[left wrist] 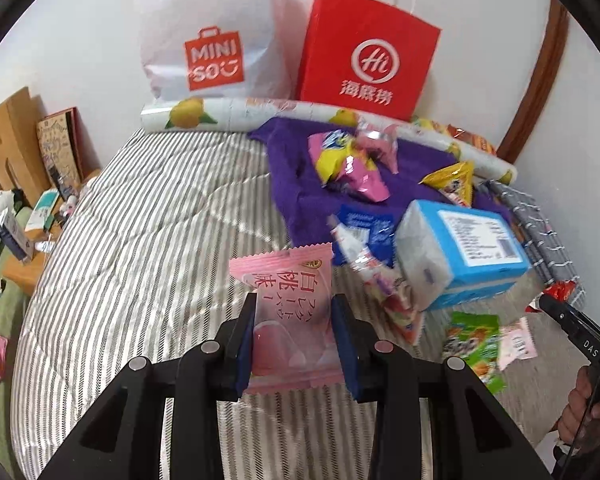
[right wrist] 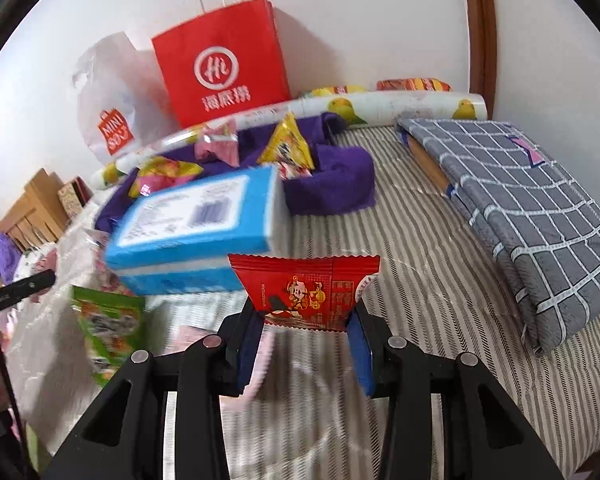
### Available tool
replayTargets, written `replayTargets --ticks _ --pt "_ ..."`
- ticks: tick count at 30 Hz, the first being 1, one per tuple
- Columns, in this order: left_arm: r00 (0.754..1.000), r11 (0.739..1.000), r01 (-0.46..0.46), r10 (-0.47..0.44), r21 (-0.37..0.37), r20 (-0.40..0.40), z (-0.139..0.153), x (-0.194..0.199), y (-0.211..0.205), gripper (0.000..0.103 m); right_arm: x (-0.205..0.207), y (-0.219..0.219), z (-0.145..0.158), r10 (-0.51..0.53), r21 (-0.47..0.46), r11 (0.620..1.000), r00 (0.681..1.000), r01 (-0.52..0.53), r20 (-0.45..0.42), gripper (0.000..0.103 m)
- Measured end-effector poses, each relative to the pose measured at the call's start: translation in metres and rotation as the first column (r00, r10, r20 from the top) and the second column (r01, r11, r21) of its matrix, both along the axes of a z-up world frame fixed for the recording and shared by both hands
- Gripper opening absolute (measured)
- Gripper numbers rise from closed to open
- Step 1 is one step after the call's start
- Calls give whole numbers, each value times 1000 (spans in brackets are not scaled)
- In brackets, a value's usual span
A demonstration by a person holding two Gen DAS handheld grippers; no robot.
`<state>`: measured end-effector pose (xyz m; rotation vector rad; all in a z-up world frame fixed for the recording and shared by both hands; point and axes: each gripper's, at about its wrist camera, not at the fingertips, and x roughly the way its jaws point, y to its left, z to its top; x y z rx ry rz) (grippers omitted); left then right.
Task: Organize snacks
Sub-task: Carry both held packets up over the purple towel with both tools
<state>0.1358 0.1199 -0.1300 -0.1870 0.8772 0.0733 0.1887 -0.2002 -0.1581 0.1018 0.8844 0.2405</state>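
My left gripper (left wrist: 294,312) is shut on a pink peach snack packet (left wrist: 290,312) and holds it above the striped bed (left wrist: 140,240). My right gripper (right wrist: 306,316) is shut on a red snack packet (right wrist: 306,292) above the bed (right wrist: 420,280). Several snack packets lie on a purple cloth (left wrist: 296,160): a pink and yellow one (left wrist: 348,164) and a yellow triangular one (left wrist: 452,180). The cloth (right wrist: 332,184) and yellow packet (right wrist: 288,144) also show in the right wrist view. A green packet (left wrist: 474,344) (right wrist: 108,328) lies nearer.
A blue tissue pack (left wrist: 460,252) (right wrist: 196,228) lies by the cloth. A red paper bag (left wrist: 364,52) (right wrist: 220,64), a white Miniso bag (left wrist: 208,40) and a fruit-print roll (left wrist: 220,114) stand at the wall. A grey checked folded quilt (right wrist: 520,212) lies at right. A cluttered nightstand (left wrist: 28,232) is left.
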Motion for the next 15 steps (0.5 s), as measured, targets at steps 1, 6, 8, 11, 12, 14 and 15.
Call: replayTargets --ticks 1,6,8,11,12,14,15 --pt "1000 1000 6 -6 -3 3 4 1 -2 34 -1 1 5 6 8 1000 1000 -6 8 40" --pt "999 999 35 -35 -9 21 18 5 -15 34 -8 13 36 40 17 999 997 -41 60 40" --pt "999 999 41 -41 -7 34 25 7 -19 34 -7 18 46 52 17 998 996 -53 78 40" --pt "998 999 47 -47 -7 42 33 13 -23 34 -2 27 59 76 18 997 992 -79 104 40" --pt "998 999 48 -47 -5 43 35 15 -24 34 1 31 63 84 14 996 990 -86 110 40" --pt "998 999 53 -54 5 46 39 21 -28 34 8 37 69 93 8 995 988 -95 125 40" --pt "997 999 53 -53 12 47 41 25 -28 34 11 40 71 98 7 995 986 -99 132 40"
